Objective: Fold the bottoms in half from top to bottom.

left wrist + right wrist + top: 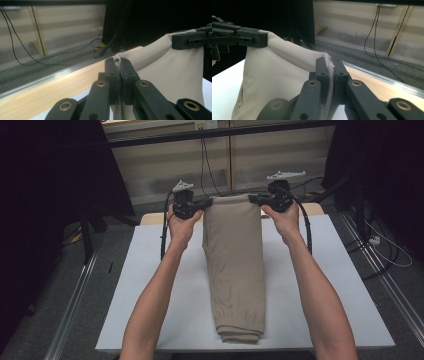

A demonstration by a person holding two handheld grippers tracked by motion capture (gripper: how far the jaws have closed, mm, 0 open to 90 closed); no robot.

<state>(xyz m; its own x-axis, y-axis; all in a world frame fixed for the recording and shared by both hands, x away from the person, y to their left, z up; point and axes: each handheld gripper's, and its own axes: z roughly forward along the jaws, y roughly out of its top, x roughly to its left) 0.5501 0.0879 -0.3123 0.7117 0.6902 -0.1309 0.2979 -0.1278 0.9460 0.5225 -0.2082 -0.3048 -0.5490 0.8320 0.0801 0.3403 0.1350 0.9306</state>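
Beige trousers [234,270] lie folded on the white table [150,290], cuffs near, waistband lifted at the far end. Left gripper [206,202] and right gripper [255,198] each pinch a waistband corner, jaws clamped tight.

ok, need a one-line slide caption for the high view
Left gripper and right gripper pinch the far corners of folded beige trousers, lifting that end off the white table.
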